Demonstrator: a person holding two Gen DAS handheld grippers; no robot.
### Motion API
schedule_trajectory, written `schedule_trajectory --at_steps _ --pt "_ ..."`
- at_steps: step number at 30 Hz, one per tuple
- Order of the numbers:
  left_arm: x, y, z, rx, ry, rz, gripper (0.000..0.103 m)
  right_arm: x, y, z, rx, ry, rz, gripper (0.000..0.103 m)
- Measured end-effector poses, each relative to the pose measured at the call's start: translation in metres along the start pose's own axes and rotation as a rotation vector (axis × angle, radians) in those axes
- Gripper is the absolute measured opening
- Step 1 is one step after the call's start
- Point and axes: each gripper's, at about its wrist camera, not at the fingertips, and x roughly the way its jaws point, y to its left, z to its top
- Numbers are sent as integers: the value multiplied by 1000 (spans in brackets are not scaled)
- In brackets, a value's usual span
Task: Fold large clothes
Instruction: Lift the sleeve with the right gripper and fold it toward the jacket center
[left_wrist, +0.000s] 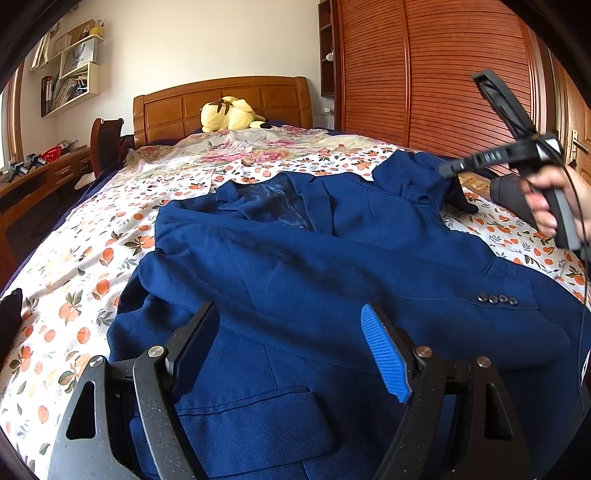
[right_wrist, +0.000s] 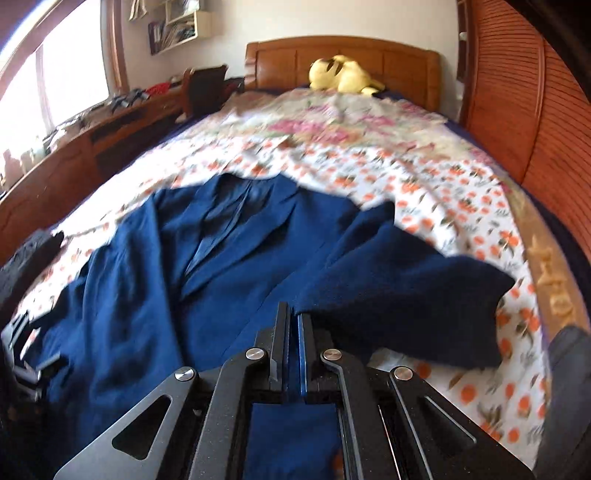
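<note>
One thin pinch of sleeve is all the closed right gripper holds, so the blue jacket lying on the bed may slip free mid-fold while the left gripper hovers wide and empty.

The left gripper is matte black with a speckled finish, its linkage arms cut with triangular openings and pinned by round silver screws. One finger carries a ribbed bright-blue pad; the other finger's pad looks dark. The right gripper has the same black speckled arms, silver screws and slotted cutouts, with a thin blue pad edge between its jaws. Its grey handle sits in a hand, a thin black cable trailing down beside it.
</note>
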Motion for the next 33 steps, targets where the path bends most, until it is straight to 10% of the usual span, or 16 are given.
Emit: schedule_trajectory --at_steps 10,20,33 --pt "-1 -1 0 3 -4 2 80 -46 -26 -11 86 -89 -175 58" --pt "0 -1 0 1 -2 2 80 8 -93 -8 165 4 -404 64" --pt "2 0 1 5 6 2 80 85 -175 -14 389 186 -335 64"
